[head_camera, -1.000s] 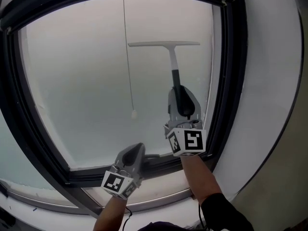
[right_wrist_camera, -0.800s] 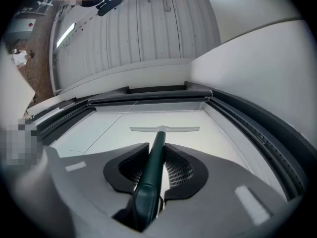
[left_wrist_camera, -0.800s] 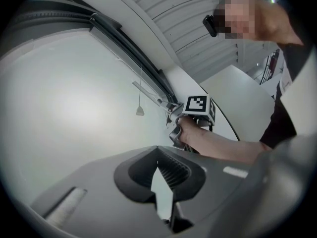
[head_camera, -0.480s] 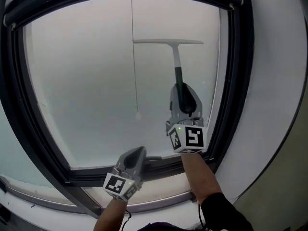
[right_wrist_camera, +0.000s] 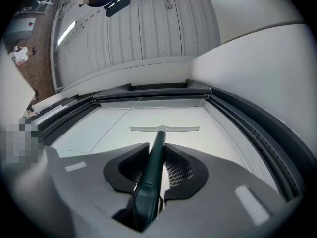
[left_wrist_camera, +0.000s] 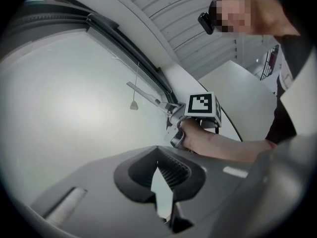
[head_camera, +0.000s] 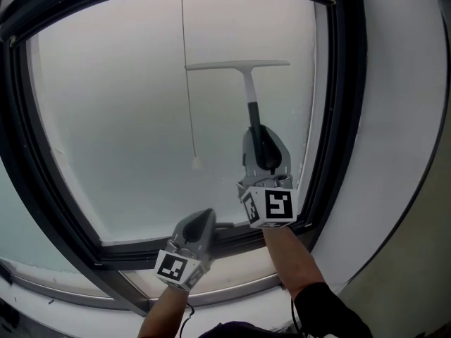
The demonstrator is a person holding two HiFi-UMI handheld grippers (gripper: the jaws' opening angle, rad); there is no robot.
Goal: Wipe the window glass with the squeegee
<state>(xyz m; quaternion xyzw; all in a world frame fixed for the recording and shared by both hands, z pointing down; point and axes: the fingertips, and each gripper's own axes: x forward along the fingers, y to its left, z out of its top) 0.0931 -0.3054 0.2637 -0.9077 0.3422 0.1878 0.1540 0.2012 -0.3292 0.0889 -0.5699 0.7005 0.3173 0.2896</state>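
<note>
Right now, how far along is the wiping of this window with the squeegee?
Done: cannot tell; the frosted window glass looks uniform, no wiped strip shows. In hand: the right gripper is shut on the dark green handle of the white-bladed squeegee, blade high on the pane's right. The left gripper is shut, empty, by the black bottom frame. Left: seemingly the whole pane.

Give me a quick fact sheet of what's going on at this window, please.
Setting: window glass in a dark frame
Tool: squeegee, blade level, high on the glass
Right gripper: shut on the squeegee handle
Left gripper: shut, empty, low by the bottom frame
Also: pull cord hanging left of the squeegee
</note>
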